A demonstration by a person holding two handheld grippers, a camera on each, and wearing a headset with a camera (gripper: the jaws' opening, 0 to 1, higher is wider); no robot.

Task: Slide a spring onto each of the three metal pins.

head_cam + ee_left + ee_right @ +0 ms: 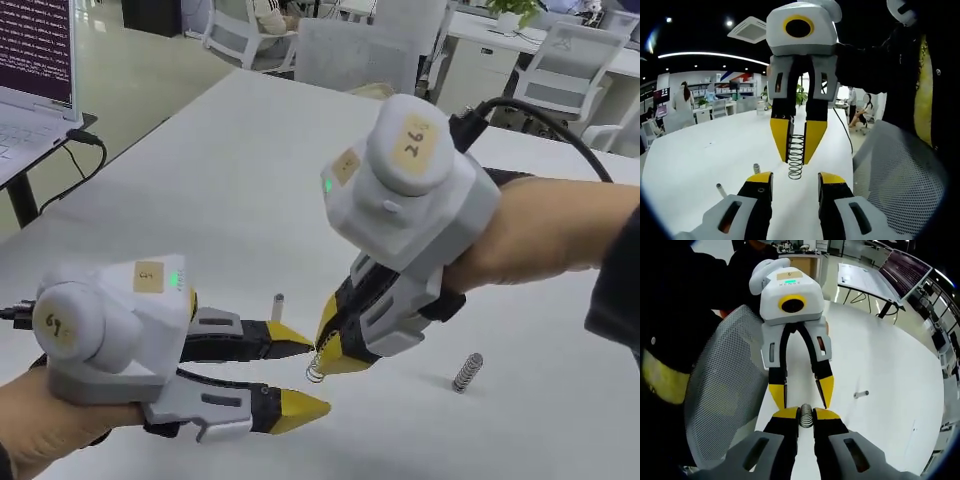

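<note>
**White tabletop**, seen from its near edge.

**Your right tongs** point steeply down over the near part of the tabletop. The jaws are closed on a spring, which hangs upright with its lower coils below the yellow tips. Whether its lower end touches the tabletop cannot be told.

**Your left tongs** sit low and roughly level, facing the right tongs. The jaws are spread wide and hold nothing. The gripped spring hangs just in front of the gap between them.

**A loose spring** rests on the tabletop to the right of the right tongs, toward the near edge and apart from both tools.

**A metal pin** stands upright and bare, just beyond the far jaw of your left tongs. In the left gripper view a second pin, also bare, shows to its left.
</note>
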